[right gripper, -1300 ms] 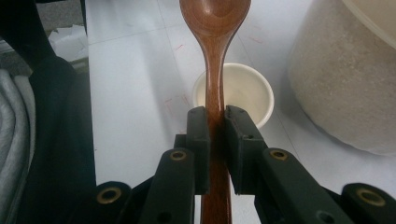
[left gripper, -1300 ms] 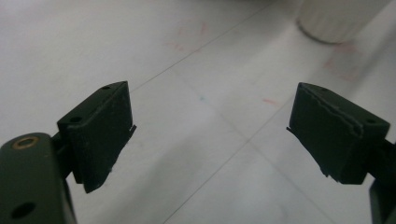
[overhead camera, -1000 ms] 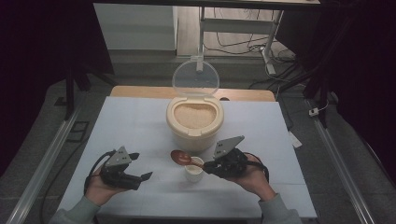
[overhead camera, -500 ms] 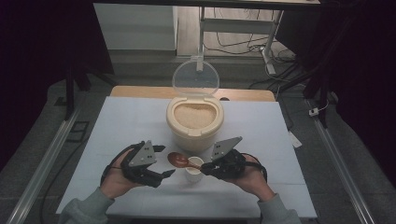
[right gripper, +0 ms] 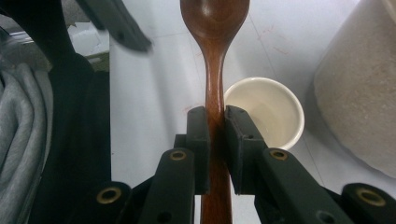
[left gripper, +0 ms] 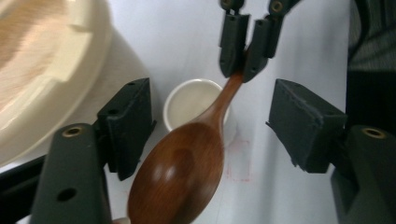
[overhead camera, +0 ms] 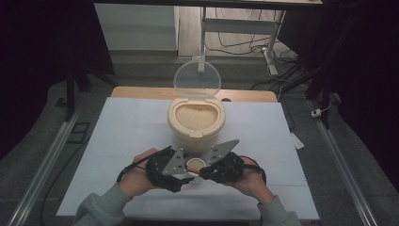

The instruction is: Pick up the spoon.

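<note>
Your right gripper [right gripper: 215, 126]: jaws clamped on the handle of the wooden spoon [right gripper: 214, 56], pads pressing both sides of the shaft. Spoon runs straight out from the jaws; its bowl is cut off by the top edge of the right gripper view.

Your left gripper [left gripper: 210, 121]: jaws apart and lately closing, one pad on each side of the spoon's bowl, neither pad touching it. Spoon's bowl lies between them, hollow side up, its tip cut off by the lower edge of the left gripper view.

Small white cup [left gripper: 189, 102]: stands on the table just under the spoon's neck, between your two grippers; inside looks empty. In the high view the grippers hide most of it.

Cream container [overhead camera: 196, 123]: just beyond the cup, filled with pale grain, clear round lid [overhead camera: 197, 79] hinged upright at its back.

White table top [overhead camera: 127, 132]: faint red marks beside the cup, too weak to read as writing.

Markings: no brand, label or lettering legible on any item.

Your grey sleeves enter at the bottom of the high view, cut off by the edge.
</note>
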`<state>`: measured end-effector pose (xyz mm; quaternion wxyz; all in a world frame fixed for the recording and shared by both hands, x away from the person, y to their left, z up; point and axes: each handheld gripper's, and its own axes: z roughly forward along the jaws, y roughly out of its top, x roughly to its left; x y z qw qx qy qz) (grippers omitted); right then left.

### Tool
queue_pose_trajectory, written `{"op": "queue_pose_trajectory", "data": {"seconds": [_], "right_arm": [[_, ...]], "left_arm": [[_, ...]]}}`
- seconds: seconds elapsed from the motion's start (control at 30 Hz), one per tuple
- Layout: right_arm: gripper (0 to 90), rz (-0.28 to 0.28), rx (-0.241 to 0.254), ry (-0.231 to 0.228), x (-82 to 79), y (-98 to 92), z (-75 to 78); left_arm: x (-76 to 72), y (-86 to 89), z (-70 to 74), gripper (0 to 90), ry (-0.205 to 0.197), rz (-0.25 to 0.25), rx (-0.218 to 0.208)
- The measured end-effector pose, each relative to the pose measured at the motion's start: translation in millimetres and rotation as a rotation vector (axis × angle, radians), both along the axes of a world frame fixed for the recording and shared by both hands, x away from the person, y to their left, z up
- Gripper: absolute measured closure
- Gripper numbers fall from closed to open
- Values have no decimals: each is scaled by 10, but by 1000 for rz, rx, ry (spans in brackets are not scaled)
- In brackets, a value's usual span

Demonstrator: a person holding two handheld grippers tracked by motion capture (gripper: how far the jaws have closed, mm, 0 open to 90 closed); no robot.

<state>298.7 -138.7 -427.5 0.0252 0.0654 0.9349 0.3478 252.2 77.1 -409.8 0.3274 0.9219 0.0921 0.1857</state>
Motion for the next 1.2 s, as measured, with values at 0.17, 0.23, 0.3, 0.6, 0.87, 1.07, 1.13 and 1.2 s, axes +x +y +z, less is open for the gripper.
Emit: {"op": "queue_pose_trajectory", "data": {"seconds": [0.17, 0.23, 0.3, 0.6, 0.87, 1.07, 1.13, 1.2], "right_arm": [[804, 14, -10, 3, -5, 16, -12], [804, 21, -21, -2, -12, 29, -15], [804, 22, -14, 1, -18, 38, -24], [804, 58, -35, -8, -53, 83, -37], [801, 100, -52, 27, -57, 99, -81], [793, 100, -49, 62, -51, 92, -98], [780, 87, -32, 59, -37, 68, -88], [751, 59, 1, 58, -15, 26, -65]], "left_arm": [[62, -132, -74, 385, 45, -40, 100], [80, -162, -101, 410, 63, -44, 126], [99, -179, -116, 426, 71, -54, 155], [140, -219, -194, 654, 108, -85, 210], [159, -233, -274, 764, 182, -153, 222], [174, -230, -307, 778, 223, -170, 204], [177, -222, -302, 781, 218, -162, 192], [188, -202, -290, 785, 209, -147, 178]]}}
